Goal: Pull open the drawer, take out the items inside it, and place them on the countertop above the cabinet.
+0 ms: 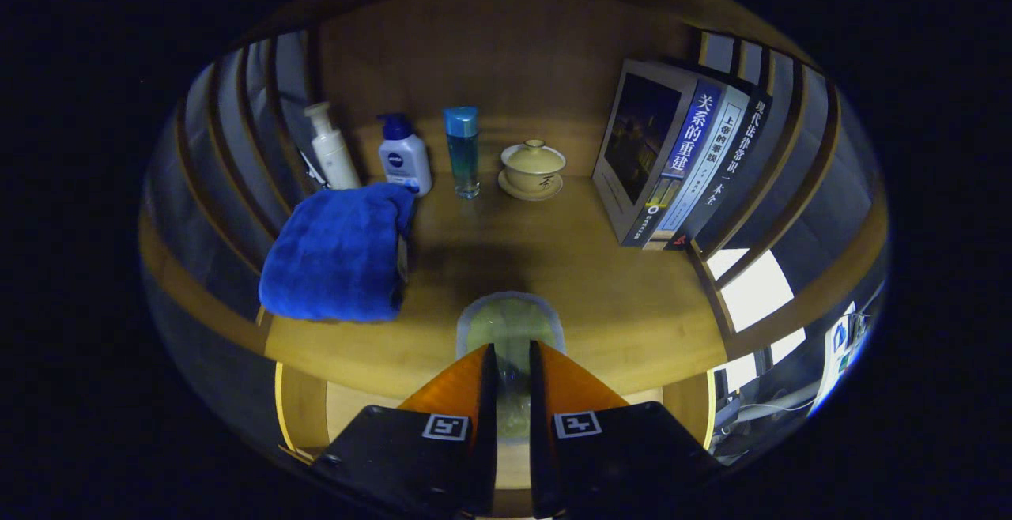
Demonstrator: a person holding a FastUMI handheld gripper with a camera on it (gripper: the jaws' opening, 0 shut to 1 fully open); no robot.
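My gripper (512,350) is shut on a pale green pad with a grey-white rim (510,321). The pad stands up between the orange fingers (455,382) and pokes out past their tips. It hangs over the front edge of the wooden countertop (617,291); whether it touches the wood I cannot tell. A folded blue towel (336,255) lies on the countertop to the left of the fingers, by the front edge. Below the countertop, the open drawer (356,413) shows its pale wooden inside behind the fingers; what lies in it is hidden.
Along the back of the countertop stand a white pump bottle (332,148), a white bottle with a blue cap (405,156), a clear blue bottle (462,152) and a lidded tea bowl on a saucer (532,168). Three books (680,156) lean at the right. Slatted walls close both sides.
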